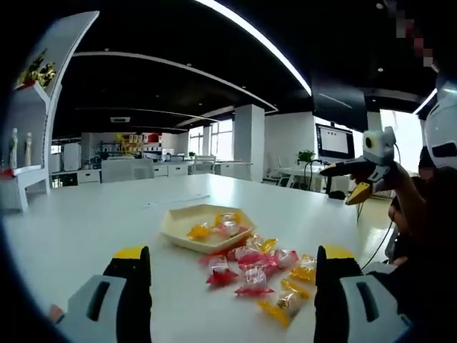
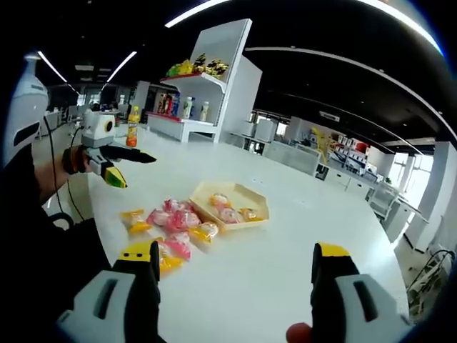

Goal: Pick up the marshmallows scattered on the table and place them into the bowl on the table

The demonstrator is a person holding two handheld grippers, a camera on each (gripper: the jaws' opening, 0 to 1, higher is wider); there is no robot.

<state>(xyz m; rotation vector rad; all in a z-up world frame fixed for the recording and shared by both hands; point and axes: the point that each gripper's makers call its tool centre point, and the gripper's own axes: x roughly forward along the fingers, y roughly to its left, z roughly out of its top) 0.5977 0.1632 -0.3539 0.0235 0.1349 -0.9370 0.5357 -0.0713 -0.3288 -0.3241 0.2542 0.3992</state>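
Observation:
A cream, angular bowl [image 1: 180, 220] [image 2: 239, 193] sits mid-table on the white table [image 1: 93, 221] with a few wrapped marshmallows [image 1: 227, 227] [image 2: 230, 214] inside. Several pink and yellow wrapped marshmallows [image 1: 251, 270] [image 2: 171, 221] lie scattered beside it on the near side. My left gripper [image 1: 230, 286] hovers low in front of that pile, open, with nothing between its jaws; it also hangs in the air at the left [image 2: 137, 171]. My right gripper [image 2: 235, 282] stands open and empty over bare table near the pile, and appears raised at the right [image 1: 339, 184].
A white shelf unit [image 2: 214, 78] [image 1: 32, 121] with bottles and yellow goods stands past the table's far end. An orange bottle [image 2: 133, 132] stands on the table near it. The person [image 1: 428, 214] sits at the table's side. Desks and a monitor [image 1: 334, 141] fill the background.

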